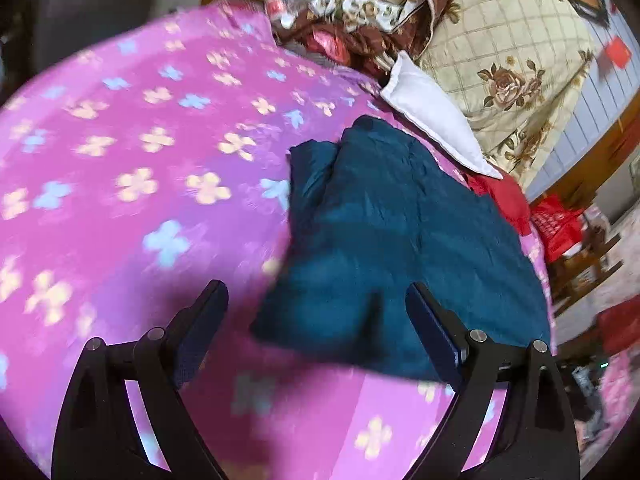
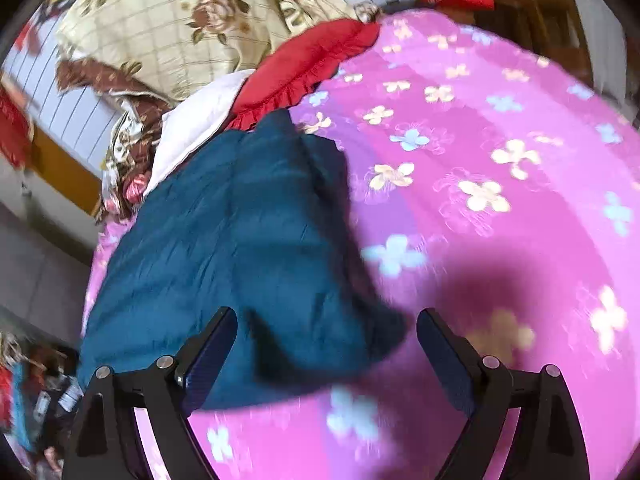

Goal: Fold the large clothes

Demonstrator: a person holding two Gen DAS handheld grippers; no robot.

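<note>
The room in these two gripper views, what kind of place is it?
Most likely a bedroom at home. A teal garment lies on a bed covered by a pink flowered sheet, with a rose-patterned quilt and a white pillow heaped at one end.

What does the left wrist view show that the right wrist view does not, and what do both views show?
Only the left wrist view shows the left gripper, open, and a red bag beside the bed. Only the right wrist view shows the right gripper, open, and the ruffled edge of the red pillow. Both show the teal garment on the pink flowered bedspread, the white pillow and the beige rose quilt.
</note>
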